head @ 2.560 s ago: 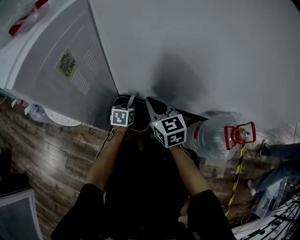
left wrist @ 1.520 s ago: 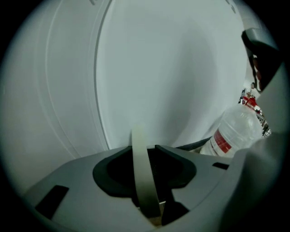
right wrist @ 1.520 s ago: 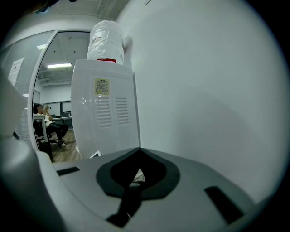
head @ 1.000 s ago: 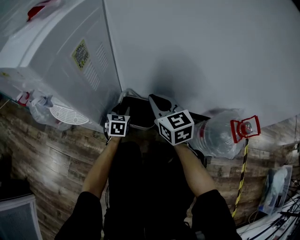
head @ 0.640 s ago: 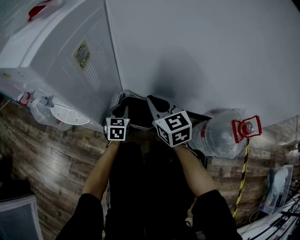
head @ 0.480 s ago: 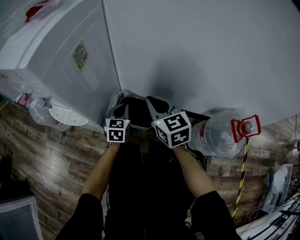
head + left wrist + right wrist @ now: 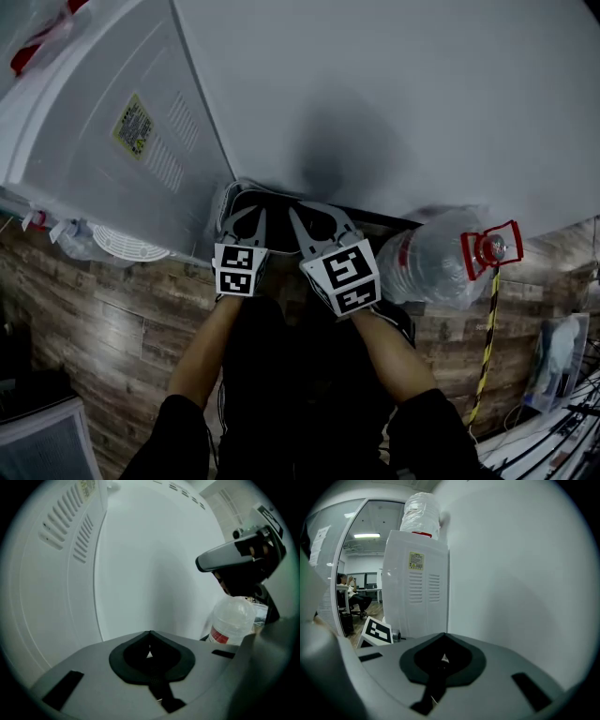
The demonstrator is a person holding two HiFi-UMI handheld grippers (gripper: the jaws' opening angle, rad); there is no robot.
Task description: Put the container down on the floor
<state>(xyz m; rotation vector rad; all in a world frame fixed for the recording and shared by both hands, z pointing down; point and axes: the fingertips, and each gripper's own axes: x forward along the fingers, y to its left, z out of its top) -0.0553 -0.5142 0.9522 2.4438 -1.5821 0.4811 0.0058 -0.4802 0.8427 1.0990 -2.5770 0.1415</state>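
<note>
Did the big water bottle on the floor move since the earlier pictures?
No. The water bottle lies in the same place, against the wall base, right of the black container.

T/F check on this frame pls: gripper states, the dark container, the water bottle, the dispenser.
1. Both grippers are shut with nothing between the jaws. True: left gripper, right gripper.
2. The right gripper holds the dark container. False: the dark container sits free by the wall, ahead of both grippers.
3. The water bottle is on the right gripper's side. True.
4. The dispenser is black. False: the dispenser is white.
</note>
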